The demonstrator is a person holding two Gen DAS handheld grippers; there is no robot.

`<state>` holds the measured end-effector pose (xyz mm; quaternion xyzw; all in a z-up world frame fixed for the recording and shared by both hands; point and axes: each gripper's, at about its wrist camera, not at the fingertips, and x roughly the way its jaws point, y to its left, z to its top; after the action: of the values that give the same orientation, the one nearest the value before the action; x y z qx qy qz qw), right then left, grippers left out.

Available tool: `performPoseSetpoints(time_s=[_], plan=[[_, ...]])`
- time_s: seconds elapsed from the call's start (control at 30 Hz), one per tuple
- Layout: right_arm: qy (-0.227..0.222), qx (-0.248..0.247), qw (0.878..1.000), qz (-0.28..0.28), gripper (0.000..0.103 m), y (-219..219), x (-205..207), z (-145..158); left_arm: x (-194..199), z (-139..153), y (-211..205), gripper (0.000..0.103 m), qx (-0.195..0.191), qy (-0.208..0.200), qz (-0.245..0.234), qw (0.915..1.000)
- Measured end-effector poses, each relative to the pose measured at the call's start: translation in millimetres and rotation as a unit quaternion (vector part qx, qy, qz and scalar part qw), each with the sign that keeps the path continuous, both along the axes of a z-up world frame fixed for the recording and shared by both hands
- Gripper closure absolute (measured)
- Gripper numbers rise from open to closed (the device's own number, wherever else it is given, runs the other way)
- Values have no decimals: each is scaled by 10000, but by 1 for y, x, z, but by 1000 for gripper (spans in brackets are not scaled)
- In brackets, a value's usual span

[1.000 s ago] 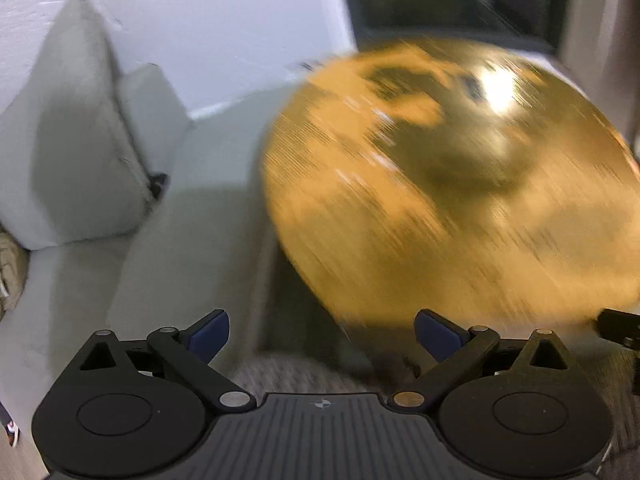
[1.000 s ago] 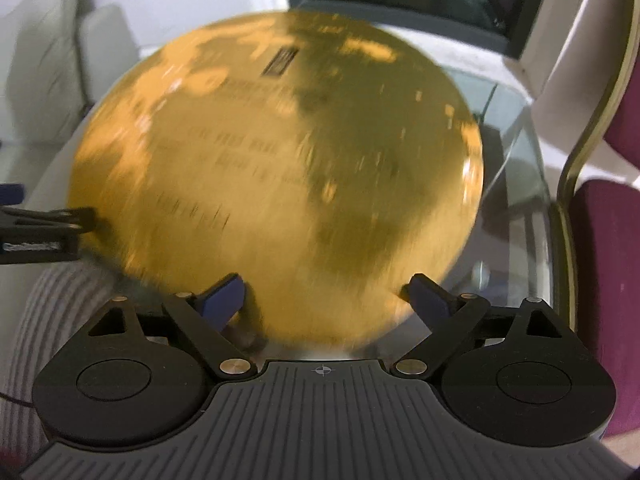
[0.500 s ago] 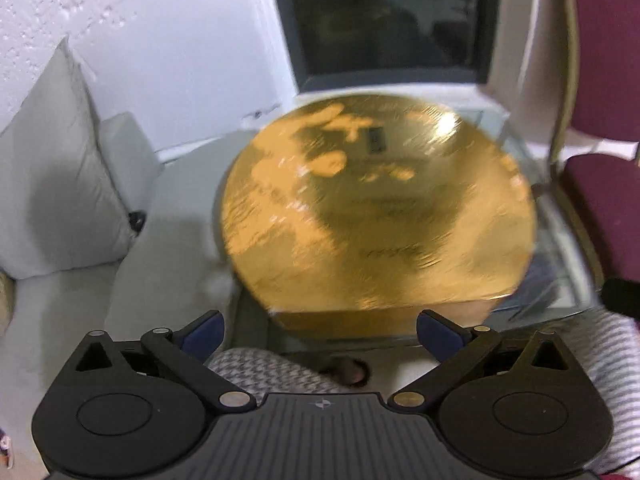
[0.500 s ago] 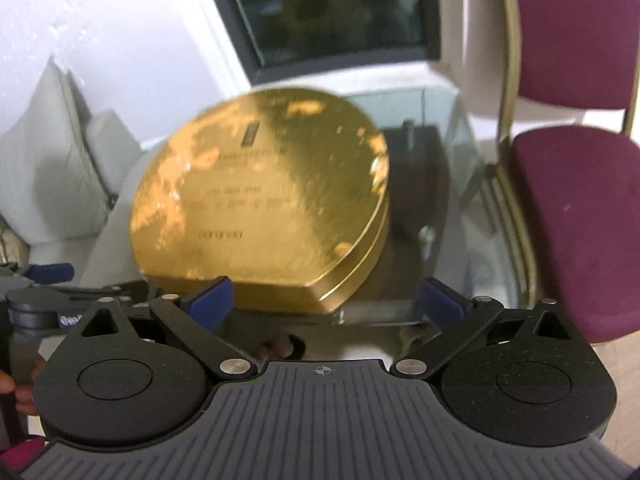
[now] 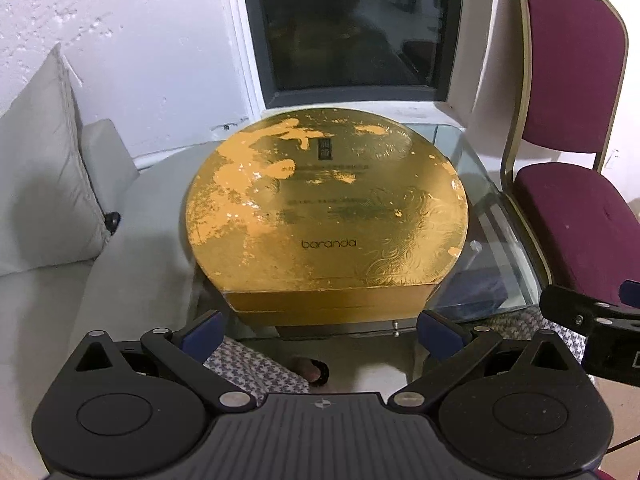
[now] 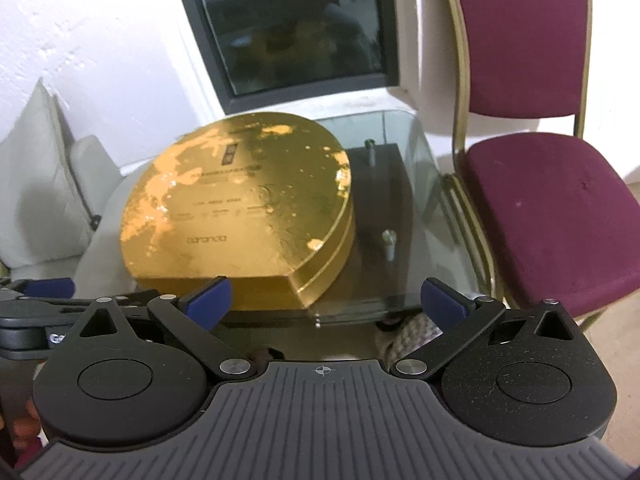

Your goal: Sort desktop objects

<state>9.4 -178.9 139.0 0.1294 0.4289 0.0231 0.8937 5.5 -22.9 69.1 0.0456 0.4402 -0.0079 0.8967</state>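
Observation:
A large round gold box [image 5: 326,216] with the word "baranda" on its closed lid lies flat on a glass table [image 5: 486,240]. In the right wrist view the gold box [image 6: 236,204] sits left of centre on the glass table [image 6: 424,240]. My left gripper [image 5: 320,330] is open, held back from the box's near flat side, nothing between its fingers. My right gripper [image 6: 326,300] has just been opening and stands open wide, empty, also short of the box. The right gripper also shows at the right edge of the left wrist view, the left gripper at the left edge of the right wrist view.
A maroon chair [image 5: 576,184] with a gold frame stands right of the table. Grey cushions [image 5: 40,184] lie on a sofa to the left. A dark window [image 5: 348,24] is behind the table. A person's patterned trouser leg [image 5: 256,364] and sandalled foot [image 5: 312,370] show below the table edge.
Both grippers have drawn back and up from the gold box, which filled the views before and now lies further off. The right gripper's jaws have widened.

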Motion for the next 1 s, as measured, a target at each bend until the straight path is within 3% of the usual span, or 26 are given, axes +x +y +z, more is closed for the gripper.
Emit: performPoseSetpoints(time_s=[1.0], plan=[[208, -170, 9994, 214, 0, 17, 1, -6, 4, -9, 0, 1, 145, 287, 31, 9995]])
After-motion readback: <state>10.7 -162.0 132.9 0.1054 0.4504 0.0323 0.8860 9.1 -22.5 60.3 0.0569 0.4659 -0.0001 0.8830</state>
